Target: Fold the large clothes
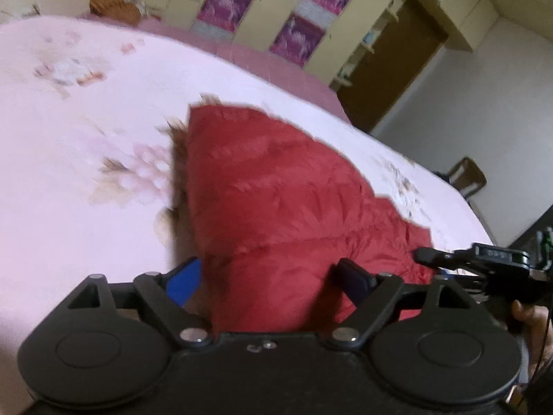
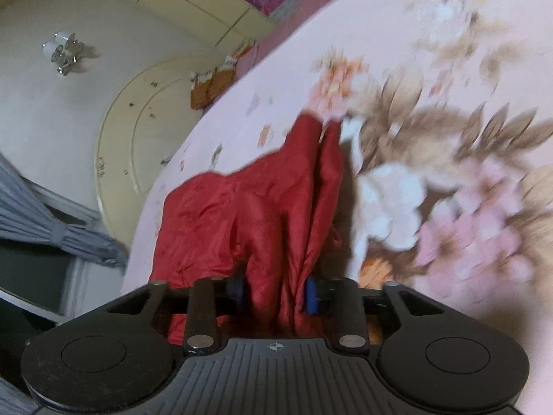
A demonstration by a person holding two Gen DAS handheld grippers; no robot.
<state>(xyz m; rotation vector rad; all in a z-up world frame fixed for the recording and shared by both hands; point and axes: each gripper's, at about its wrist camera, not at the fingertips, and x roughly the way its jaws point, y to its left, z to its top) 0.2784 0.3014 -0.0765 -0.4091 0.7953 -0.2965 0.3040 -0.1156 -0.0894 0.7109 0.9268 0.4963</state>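
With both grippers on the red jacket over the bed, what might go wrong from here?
1. The left gripper has its fingers spread wide around the jacket; the slick padded fabric may slip out.
2. The right gripper pinches only a bunched fold of the jacket, so layers could shift and crease unevenly.
3. Both views are blurred by motion; the bedsheet might get dragged.

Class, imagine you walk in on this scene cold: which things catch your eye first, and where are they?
The red padded jacket dominates, lying bunched on the pink floral bedsheet. Both grippers have their jaws around its fabric: the left gripper at its near edge, the right gripper pinching a gathered fold. Behind the bed, purple flamingo panels stand out on the yellow wardrobe.
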